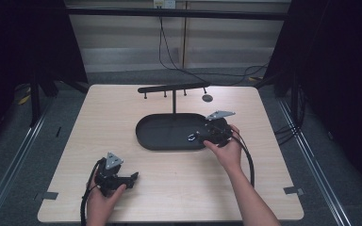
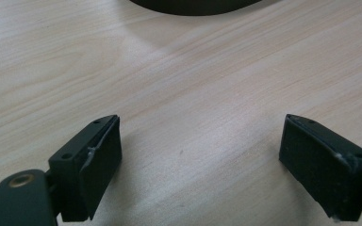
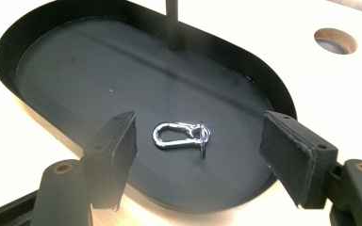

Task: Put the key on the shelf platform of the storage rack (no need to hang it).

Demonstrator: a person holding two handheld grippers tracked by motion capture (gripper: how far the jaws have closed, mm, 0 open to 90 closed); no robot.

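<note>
A silver carabiner clip with a small ring on one end lies in the black oval tray; from above the clip sits near the tray's right end. My right gripper hovers over it, open, one jaw on each side of the clip. It reaches over the tray's right rim. My left gripper is open above bare wood at the front left of the table, holding nothing.
A black stand with a horizontal bar and several pegs rises from the tray's far side. A round hole is in the tabletop behind the tray, also seen as the hole. Cables trail from both grippers.
</note>
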